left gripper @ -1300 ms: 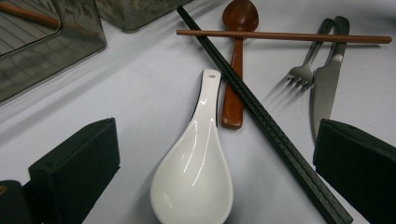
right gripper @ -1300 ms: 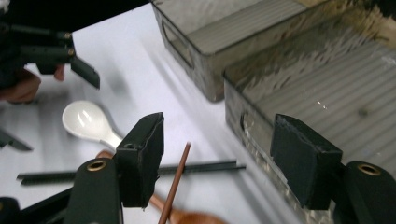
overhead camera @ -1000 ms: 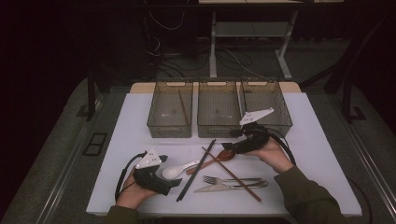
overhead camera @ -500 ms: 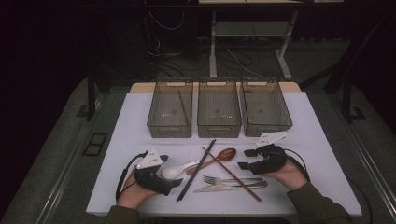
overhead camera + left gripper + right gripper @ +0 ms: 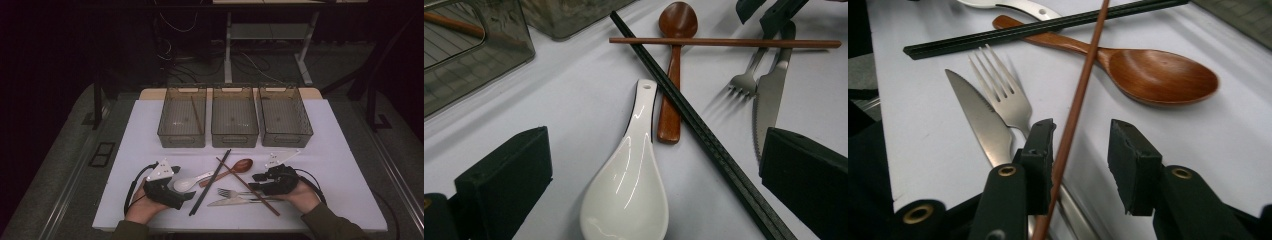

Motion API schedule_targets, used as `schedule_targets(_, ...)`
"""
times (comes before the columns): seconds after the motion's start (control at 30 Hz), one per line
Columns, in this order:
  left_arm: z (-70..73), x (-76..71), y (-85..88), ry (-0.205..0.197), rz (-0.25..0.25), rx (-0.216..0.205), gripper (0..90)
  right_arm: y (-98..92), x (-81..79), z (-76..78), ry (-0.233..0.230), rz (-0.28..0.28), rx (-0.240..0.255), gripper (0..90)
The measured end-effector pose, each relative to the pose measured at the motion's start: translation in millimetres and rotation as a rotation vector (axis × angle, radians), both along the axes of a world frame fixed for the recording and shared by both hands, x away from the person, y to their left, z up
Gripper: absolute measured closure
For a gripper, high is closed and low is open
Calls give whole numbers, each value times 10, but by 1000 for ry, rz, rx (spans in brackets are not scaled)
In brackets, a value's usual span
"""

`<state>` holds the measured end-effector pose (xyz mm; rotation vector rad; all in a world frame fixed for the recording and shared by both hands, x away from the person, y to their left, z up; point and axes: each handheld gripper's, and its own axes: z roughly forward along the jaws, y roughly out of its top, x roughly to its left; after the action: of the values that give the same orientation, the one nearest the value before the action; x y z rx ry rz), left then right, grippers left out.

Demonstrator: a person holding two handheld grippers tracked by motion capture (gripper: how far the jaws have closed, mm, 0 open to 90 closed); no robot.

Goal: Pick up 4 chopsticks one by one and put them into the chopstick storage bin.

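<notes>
While right gripper (image 5: 1080, 150) closes (jaws apart) | straddles brown chopstick (image 5: 1083, 85)

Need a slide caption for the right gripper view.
Right claw closing around brown chopstick, beside fork and knife.

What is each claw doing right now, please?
Left claw: open, jaws either side of the white spoon, not touching.
Right claw: has just been closing around the brown chopstick, not yet clamped.

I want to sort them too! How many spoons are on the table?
2. The white spoon lies by the left tool. The wooden spoon lies in the middle, under the chopsticks.
</notes>
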<state>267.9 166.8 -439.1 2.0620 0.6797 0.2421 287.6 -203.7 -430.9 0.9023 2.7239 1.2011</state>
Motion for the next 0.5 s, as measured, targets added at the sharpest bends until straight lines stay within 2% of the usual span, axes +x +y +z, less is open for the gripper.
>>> schedule_targets(0.3,-2,-1,0,-1,0,1,0,100,-11,-52,8,19,-19,668)
schedule_targets(0.5,-1,0,-4,-2,-4,5,0,166,-3,-100,14,25,-49,709)
